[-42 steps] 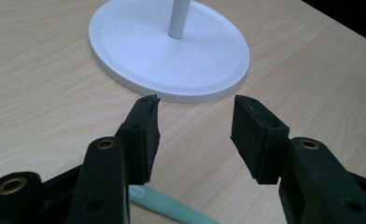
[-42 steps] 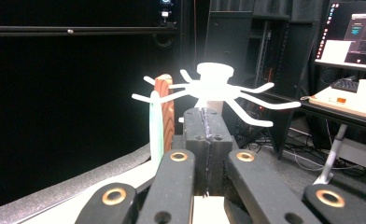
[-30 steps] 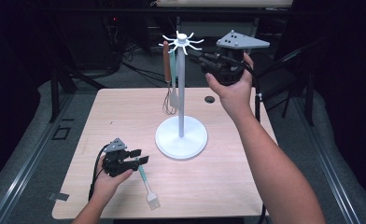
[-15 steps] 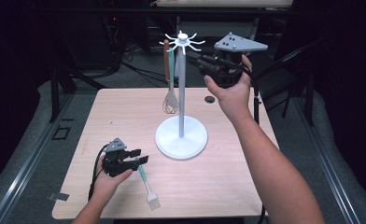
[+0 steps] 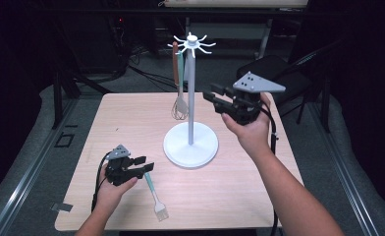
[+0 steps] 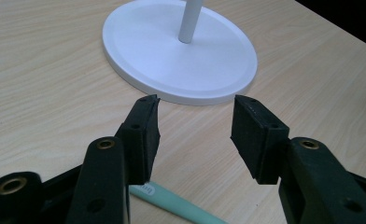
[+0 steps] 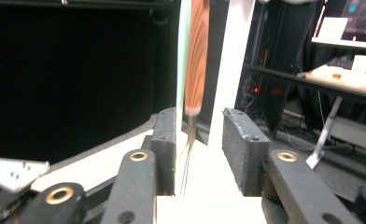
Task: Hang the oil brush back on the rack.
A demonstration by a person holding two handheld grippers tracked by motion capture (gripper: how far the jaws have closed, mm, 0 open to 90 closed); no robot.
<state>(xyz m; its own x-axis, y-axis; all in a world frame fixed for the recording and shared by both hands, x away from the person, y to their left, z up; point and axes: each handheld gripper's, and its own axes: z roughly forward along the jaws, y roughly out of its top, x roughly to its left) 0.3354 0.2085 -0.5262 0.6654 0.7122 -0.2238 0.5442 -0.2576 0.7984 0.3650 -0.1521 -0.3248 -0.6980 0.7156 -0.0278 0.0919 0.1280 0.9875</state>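
A white hook stand [image 5: 191,88] rises from a round base [image 5: 190,147] mid-table. A whisk with a wooden handle [image 5: 177,86] hangs from its top hooks, with a teal handle [image 5: 182,64] beside it. My right gripper [image 5: 211,93] hovers right of the pole at mid height. Its jaws have just been opening and hold nothing. In the right gripper view the gripper [image 7: 199,121] faces the whisk [image 7: 196,60] and pole [image 7: 228,70] farther off. My left gripper [image 5: 146,163] stands open and low over a teal-handled brush [image 5: 156,199] lying on the table. The brush handle [image 6: 172,207] lies under the open left gripper [image 6: 196,116].
The stand's base [image 6: 172,56] lies just beyond my left jaws. The wooden table [image 5: 107,123] has bare room at left and front right. A dark chair [image 5: 274,69] and cables sit behind the table's far edge.
My right gripper has come down from beside the top hooks to mid-pole height, and its jaws have opened. The left gripper and the brush have not moved.
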